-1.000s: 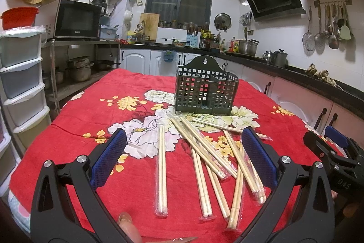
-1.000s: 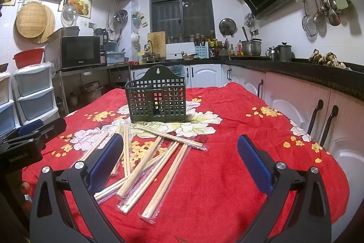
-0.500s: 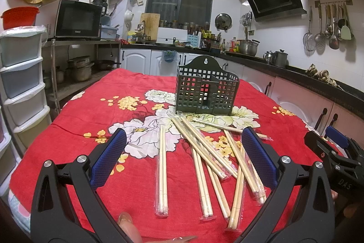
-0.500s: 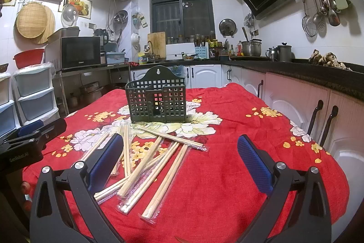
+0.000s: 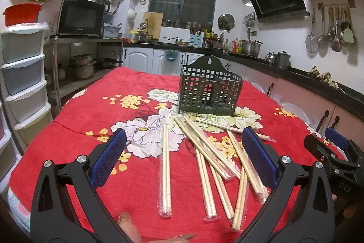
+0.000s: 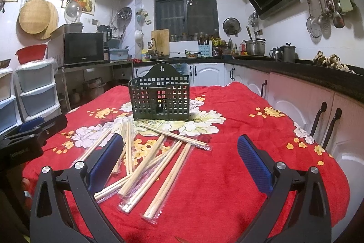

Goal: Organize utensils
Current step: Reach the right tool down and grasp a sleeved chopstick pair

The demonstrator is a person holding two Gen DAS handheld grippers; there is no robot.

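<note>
A dark green slotted utensil basket [image 5: 209, 90] [image 6: 159, 97] stands upright mid-table on a red flowered cloth [image 5: 113, 111]. In front of it lie several pairs of wooden chopsticks in clear wrappers [image 5: 204, 152] [image 6: 145, 158], scattered and overlapping; one pair [image 5: 165, 170] lies apart on the left. My left gripper [image 5: 183, 158] hovers open over the near ends of the chopsticks, holding nothing. My right gripper [image 6: 179, 158] is open too, above the pile's right side, and shows at the far right edge [image 5: 336, 152] of the left wrist view.
White cabinets with dark handles [image 6: 327, 120] line the right side close to the table edge. Stacked plastic drawers [image 5: 20, 74] and a metal rack with a microwave [image 5: 77, 17] stand on the left. Bare red cloth [image 6: 238, 152] lies right of the chopsticks.
Almost nothing: the left wrist view has shifted a touch, the basket sitting slightly farther right. Both grippers stay open and the chopsticks have not moved.
</note>
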